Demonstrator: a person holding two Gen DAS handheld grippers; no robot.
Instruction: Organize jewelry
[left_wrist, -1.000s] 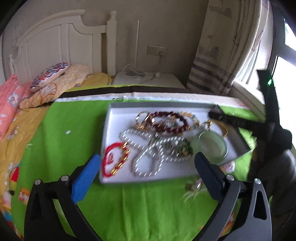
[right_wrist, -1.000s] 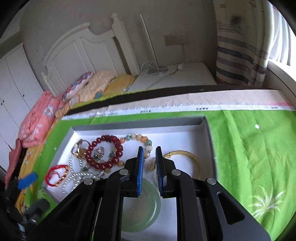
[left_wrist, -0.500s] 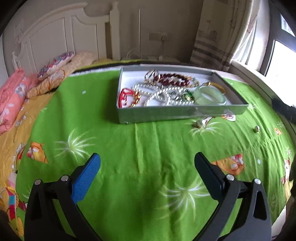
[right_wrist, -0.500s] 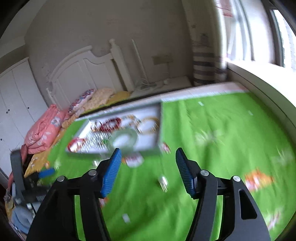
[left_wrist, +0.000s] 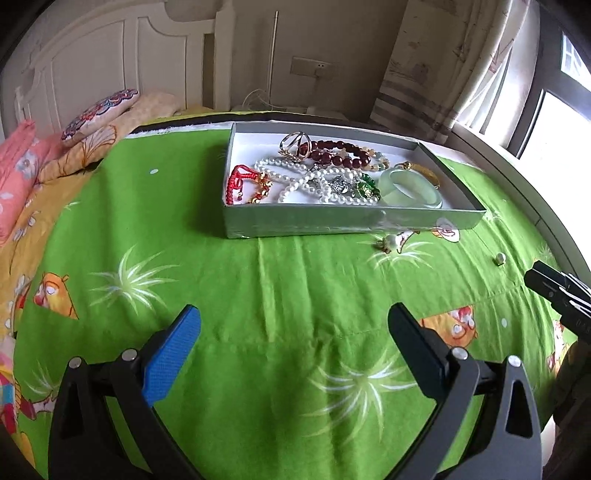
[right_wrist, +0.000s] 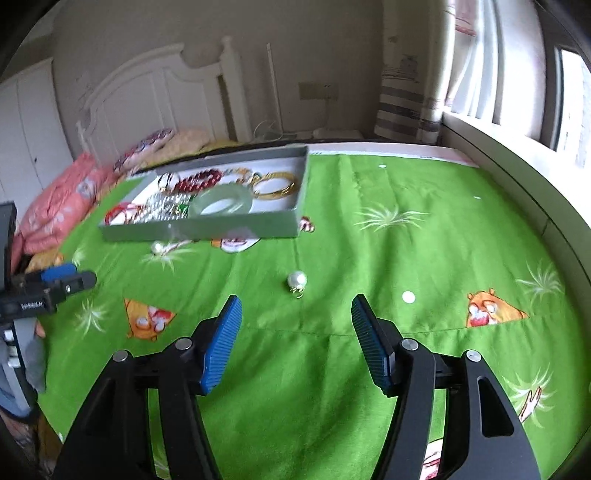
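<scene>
Jewelry mostly sits in the shallow grey cardboard tray (left_wrist: 332, 221) on the green printed bedspread (left_wrist: 258, 295): a pale green jade bangle (left_wrist: 413, 188), white pearl strands (left_wrist: 306, 181), dark red bead bracelet (left_wrist: 332, 153), gold bangle (right_wrist: 275, 184). I judge the sorting nearly done. Left outside are a loose pearl earring (right_wrist: 297, 280) ahead of my right gripper (right_wrist: 295, 343) and another pearl piece (left_wrist: 393, 242) just beside the tray's front wall. Both the right gripper and my left gripper (left_wrist: 295, 354) are spread wide, holding nothing.
</scene>
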